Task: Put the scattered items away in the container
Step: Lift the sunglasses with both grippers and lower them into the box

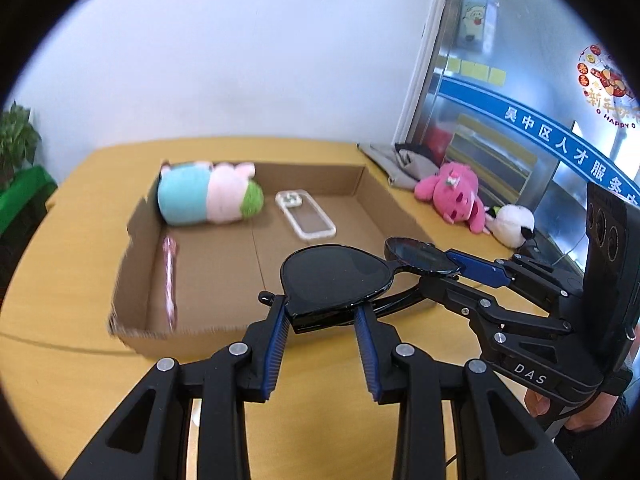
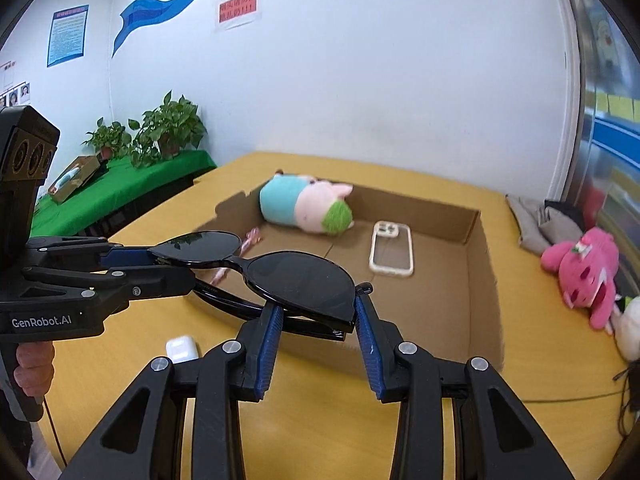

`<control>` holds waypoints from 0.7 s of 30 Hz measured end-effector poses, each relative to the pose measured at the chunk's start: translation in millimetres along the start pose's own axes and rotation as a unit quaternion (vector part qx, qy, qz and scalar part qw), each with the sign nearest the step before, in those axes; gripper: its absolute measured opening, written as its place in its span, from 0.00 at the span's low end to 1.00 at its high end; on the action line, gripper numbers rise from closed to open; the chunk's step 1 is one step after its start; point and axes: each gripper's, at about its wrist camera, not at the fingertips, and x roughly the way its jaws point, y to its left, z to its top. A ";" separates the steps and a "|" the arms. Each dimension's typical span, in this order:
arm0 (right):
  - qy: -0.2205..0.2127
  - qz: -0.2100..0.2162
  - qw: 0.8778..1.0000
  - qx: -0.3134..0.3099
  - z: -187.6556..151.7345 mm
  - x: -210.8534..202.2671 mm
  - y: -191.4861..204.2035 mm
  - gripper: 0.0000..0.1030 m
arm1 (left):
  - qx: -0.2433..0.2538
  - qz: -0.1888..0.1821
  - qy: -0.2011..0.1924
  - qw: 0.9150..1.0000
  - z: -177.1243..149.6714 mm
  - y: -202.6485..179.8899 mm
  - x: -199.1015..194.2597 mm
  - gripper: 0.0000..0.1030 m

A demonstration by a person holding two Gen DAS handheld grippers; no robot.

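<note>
A pair of black sunglasses [image 1: 336, 276] [image 2: 300, 280] hangs in the air above the near edge of the cardboard box [image 1: 360, 184] [image 2: 480, 264]. My left gripper [image 1: 322, 312] [image 2: 160, 260] is shut on one lens end and my right gripper [image 2: 318, 312] [image 1: 448, 270] is shut on the other. Inside the box lie a blue, pink and green plush pig [image 1: 208, 200] [image 2: 304, 208], a clear phone case [image 1: 306, 214] [image 2: 392, 248] and a pink pen [image 1: 170, 276]. A white earbud case [image 2: 182, 350] sits on the yellow table [image 2: 320, 420] in front of the box.
A pink plush [image 1: 452, 192] [image 2: 584, 272], a white plush [image 1: 510, 224] and grey cloth [image 1: 400, 164] [image 2: 540, 224] lie on the table right of the box. Potted plants [image 2: 168, 128] stand on a green-covered table at the left. A cable [image 2: 560, 400] runs across the table.
</note>
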 end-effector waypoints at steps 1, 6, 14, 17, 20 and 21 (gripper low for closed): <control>-0.006 -0.002 1.000 -0.003 8.0 -1.5 -0.6 0.39 | 0.001 0.000 -0.005 1.000 7.8 0.6 -2.5 0.31; -0.028 -0.005 0.999 -0.016 46.7 -0.9 -3.6 0.39 | 0.015 0.007 -0.025 1.000 44.4 4.3 -10.0 0.31; -0.014 -0.010 0.999 -0.032 120.2 25.9 -7.2 0.39 | 0.035 0.028 -0.043 0.998 109.3 32.4 -1.8 0.31; -0.009 0.002 1.000 -0.013 142.5 43.6 -14.1 0.39 | 0.033 0.027 -0.043 0.998 131.7 48.8 7.0 0.30; -0.006 -0.006 1.000 -0.011 154.2 61.6 -16.3 0.37 | 0.038 0.026 -0.035 0.998 146.9 61.5 22.7 0.30; -0.005 -0.009 1.000 -0.009 156.6 68.8 -17.6 0.37 | 0.040 0.024 -0.031 0.998 149.5 64.6 28.3 0.30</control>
